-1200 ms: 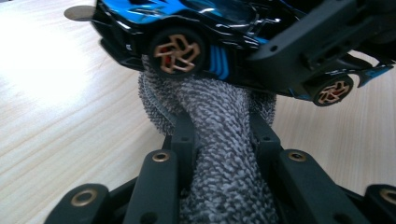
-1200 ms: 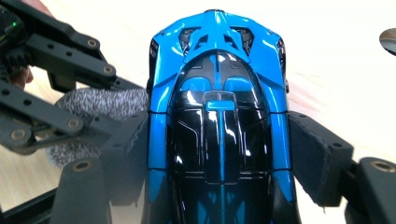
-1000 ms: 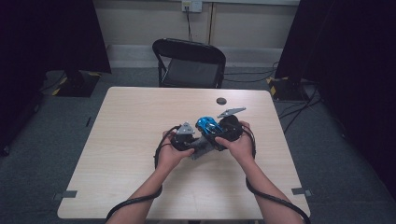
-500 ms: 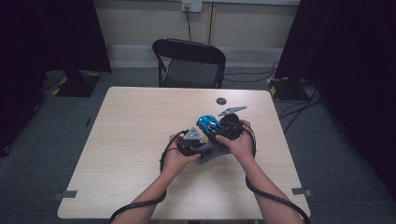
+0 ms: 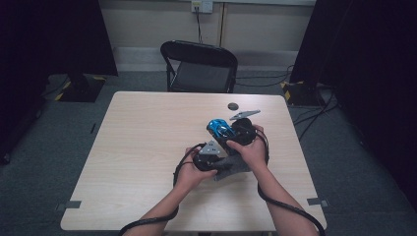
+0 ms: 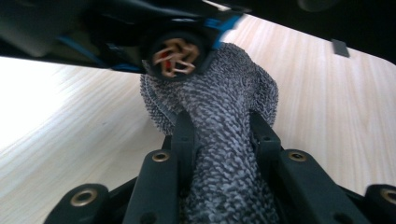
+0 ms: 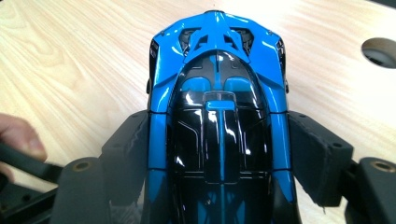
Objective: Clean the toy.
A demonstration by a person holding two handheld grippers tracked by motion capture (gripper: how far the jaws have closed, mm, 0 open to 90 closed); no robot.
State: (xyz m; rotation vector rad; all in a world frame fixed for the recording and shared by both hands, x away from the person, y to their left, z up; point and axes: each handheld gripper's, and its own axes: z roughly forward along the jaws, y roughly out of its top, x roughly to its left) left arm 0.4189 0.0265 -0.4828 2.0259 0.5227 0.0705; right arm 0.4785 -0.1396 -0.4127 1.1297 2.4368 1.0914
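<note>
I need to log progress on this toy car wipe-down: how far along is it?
Done: the right gripper clamps the blue toy car, and the left gripper pinches the grey cloth. In hand: cloth pressed by the car's wheel. Left: I can't tell how much is wiped.

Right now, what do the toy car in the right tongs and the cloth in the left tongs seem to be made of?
Toy car: probably hard plastic or painted metal, glossy blue and black; sharp highlights run along the roof. Cloth: grey textile with a nubby, looped weave, matte, likely microfibre; it bunches softly between the jaws.
</note>
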